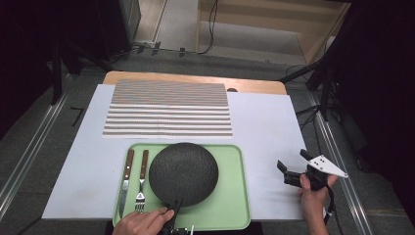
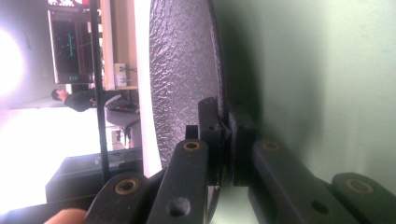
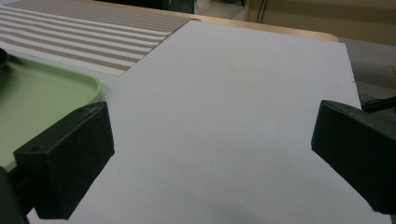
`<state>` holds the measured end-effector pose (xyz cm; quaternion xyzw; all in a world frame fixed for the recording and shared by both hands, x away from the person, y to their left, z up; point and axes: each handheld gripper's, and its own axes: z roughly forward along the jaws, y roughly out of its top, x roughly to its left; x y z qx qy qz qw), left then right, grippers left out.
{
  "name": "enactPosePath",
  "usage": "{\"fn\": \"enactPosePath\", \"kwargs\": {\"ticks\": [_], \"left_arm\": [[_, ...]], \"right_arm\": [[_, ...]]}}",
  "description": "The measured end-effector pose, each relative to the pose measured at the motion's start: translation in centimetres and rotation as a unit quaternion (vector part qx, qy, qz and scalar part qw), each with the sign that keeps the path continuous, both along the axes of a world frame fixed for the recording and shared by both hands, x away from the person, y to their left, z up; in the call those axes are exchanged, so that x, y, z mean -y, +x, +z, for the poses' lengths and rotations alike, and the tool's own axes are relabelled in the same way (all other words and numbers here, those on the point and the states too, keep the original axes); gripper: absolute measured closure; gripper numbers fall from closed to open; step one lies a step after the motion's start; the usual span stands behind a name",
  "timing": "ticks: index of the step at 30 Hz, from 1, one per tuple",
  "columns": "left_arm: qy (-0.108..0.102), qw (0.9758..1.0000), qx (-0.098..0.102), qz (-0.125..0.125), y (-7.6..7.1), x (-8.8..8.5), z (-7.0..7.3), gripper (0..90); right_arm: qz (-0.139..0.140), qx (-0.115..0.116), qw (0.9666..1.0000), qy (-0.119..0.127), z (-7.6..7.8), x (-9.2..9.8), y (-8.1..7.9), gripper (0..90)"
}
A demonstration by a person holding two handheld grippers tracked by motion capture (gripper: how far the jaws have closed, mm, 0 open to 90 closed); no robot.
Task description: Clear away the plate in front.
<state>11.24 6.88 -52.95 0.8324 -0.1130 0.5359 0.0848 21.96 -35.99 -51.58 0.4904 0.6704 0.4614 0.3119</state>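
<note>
**One plate, pinched at its near rim by the left gripper**

One grip is active. The left gripper [image 1: 173, 205] sits at the near edge of the green tray [image 1: 230, 205], jaws nearly closed and clamped on the near rim of the dark textured plate [image 1: 183, 171]. The left gripper view confirms it: one pad above the rim, one below, plate edge [image 2: 187, 70] sandwiched between.

Key relation: the plate extends straight away from that gripper, toward the far side, so all its weight hangs beyond the pinch point. I judge any lift will want to lever the far edge down. The plate is round, so no long axis matters.

The right gripper [image 1: 296, 172] is well off to the right over the white sheet [image 1: 264, 127], jaws wide open, holding nothing. The left hand [image 1: 142, 223] is clearly nearer.

A knife [image 1: 126, 181] and fork [image 1: 142, 181] lie left of the plate on the tray, handles pointing far. The striped mat [image 1: 166, 110] lies beyond.

Hard to tell: whether the plate rests flat or is already tilted. The left gripper body is cut off at the frame's bottom.
</note>
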Motion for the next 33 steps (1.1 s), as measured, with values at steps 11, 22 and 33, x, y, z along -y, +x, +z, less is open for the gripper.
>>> {"fn": "enactPosePath", "kwargs": {"ticks": [11,22,33], "left_arm": [[0.013,0.9999,0.001,-0.001,-1.0,0.0,-0.3,86.3],[-0.040,0.9988,-0.027,-0.004,-1.4,-0.5,0.2,59.4],[-0.126,0.9875,-0.095,-0.007,-1.5,-1.4,2.6,31.4]], "right_arm": [[-0.001,-0.001,1.0000,-0.001,0.0,0.0,0.0,0.0],[-0.001,-0.003,1.0000,-0.003,-0.1,-0.1,0.1,0.0],[-0.002,-0.004,1.0000,-0.007,-0.1,-0.2,0.1,0.0]]}}
